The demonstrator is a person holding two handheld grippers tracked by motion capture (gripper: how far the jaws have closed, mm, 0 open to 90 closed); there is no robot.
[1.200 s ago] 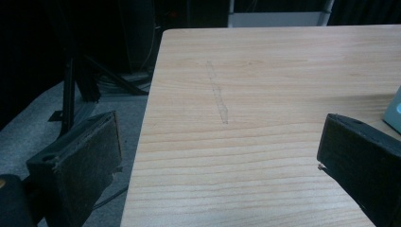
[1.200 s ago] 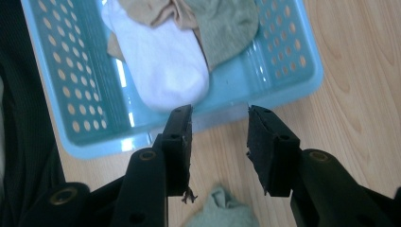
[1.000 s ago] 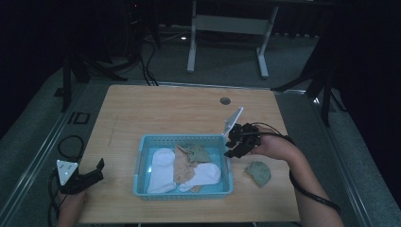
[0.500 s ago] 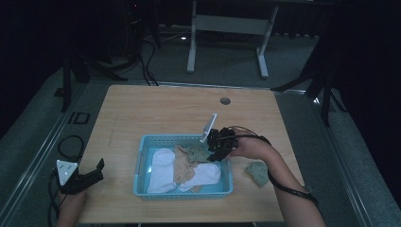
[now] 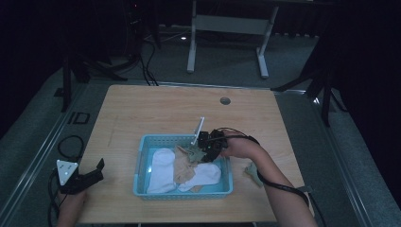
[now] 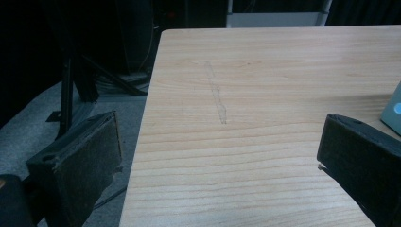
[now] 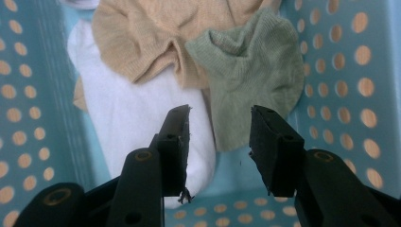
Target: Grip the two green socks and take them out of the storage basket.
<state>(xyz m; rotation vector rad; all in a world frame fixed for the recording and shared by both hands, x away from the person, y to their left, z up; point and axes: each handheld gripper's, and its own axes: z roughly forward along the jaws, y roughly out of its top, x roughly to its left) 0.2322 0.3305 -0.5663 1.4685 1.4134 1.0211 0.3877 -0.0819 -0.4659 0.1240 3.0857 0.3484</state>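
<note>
Over the basket (image 5: pixel 142 177), right tool (image 7: pixel 220 125) above socks.
Its jaws gape empty over the green sock (image 7: pixel 250 71); left tool (image 5: pixel 97 170) rests open on the surface (image 6: pixel 265 85).

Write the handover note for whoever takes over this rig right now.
Right tool: open, nothing between its jaws, hanging over the green sock in the blue basket.
Left tool: open, idle on the table left of the basket.
In the basket: white socks, a tan sock, the green sock.
Done: another green sock lies on the table right of the basket.
Left: probably grip the green sock and lift it out; the others remain.
</note>
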